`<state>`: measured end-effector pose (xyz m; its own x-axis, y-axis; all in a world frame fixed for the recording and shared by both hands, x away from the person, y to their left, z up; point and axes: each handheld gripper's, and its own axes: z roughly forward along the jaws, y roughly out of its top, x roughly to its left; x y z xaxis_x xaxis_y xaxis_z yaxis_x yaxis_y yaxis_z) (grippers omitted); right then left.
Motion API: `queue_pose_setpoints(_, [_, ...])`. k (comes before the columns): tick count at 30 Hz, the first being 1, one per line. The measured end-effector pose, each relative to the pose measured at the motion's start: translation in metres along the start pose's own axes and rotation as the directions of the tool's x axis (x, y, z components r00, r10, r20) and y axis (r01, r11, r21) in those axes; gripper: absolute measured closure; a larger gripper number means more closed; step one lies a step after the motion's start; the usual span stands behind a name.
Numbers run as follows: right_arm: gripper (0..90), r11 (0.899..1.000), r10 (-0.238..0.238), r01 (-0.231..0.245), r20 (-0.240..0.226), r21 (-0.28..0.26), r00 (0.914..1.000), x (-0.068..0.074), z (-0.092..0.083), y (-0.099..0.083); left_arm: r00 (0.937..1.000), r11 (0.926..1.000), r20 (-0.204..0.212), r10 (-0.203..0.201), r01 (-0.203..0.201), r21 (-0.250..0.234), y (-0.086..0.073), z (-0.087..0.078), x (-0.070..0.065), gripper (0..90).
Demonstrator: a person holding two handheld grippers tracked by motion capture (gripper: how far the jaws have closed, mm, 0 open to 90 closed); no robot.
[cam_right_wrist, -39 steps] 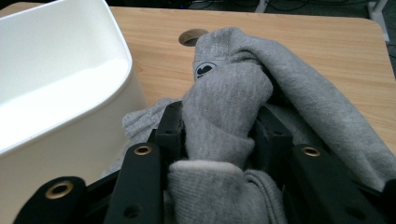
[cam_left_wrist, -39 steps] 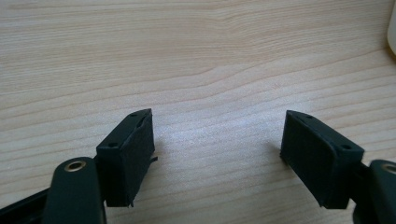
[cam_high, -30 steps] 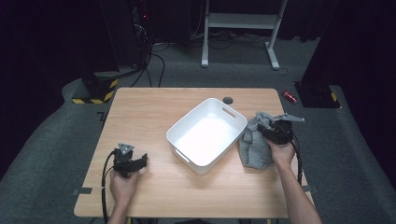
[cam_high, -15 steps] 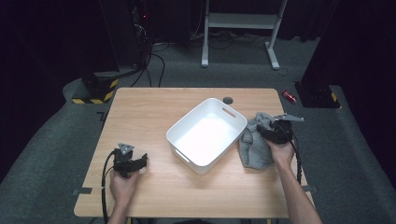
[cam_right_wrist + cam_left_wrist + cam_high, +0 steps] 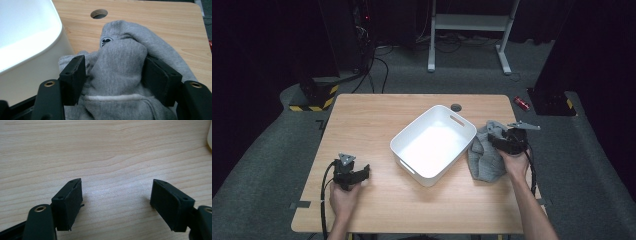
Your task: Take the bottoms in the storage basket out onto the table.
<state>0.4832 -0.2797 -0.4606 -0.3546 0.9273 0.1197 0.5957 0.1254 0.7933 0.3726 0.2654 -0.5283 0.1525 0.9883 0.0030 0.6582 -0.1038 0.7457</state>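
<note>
a white bin [image 5: 433,141] sits turned at an angle near the middle of the wooden worktop [image 5: 372,115], its handle slots toward the far right and near left corners. just beside its right wall lies a crumpled grey garment [image 5: 484,152], close to the worktop's right edge, a small round printed mark showing on its fabric in the right gripper view. the right gripper [image 5: 502,142] rests on the far part of this garment, and in the right gripper view [image 5: 113,75] its two black jaws stand on either side of a raised fold of grey cloth, pressing against it, so it looks clamped on the garment, though how firmly is hard to judge. a round cable hole [image 5: 456,107] sits in the worktop near the far edge, beyond the bin. the left gripper [image 5: 357,174] lies low near the worktop's near left corner, held in the left hand [image 5: 343,196]; in the left gripper view [image 5: 116,203] its jaws stand wide apart over bare wood with nothing between them
</note>
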Motion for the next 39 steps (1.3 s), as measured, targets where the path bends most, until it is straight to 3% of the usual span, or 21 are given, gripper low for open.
queue_pose_setpoints(13, [35.1,0.999,-0.005,0.005,0.002,-0.051,1.0000,-0.002,-0.014,0.004,1.0000,1.0000,0.000,0.000,0.000,0.000,0.000,0.000,0.000,25.7])
queue_pose_setpoints(39, [38.4,0.993,0.000,-0.005,-0.041,-0.121,0.9992,0.004,-0.039,0.007,1.0000,1.0000,0.000,0.000,0.000,0.000,0.000,0.000,0.000,25.6])
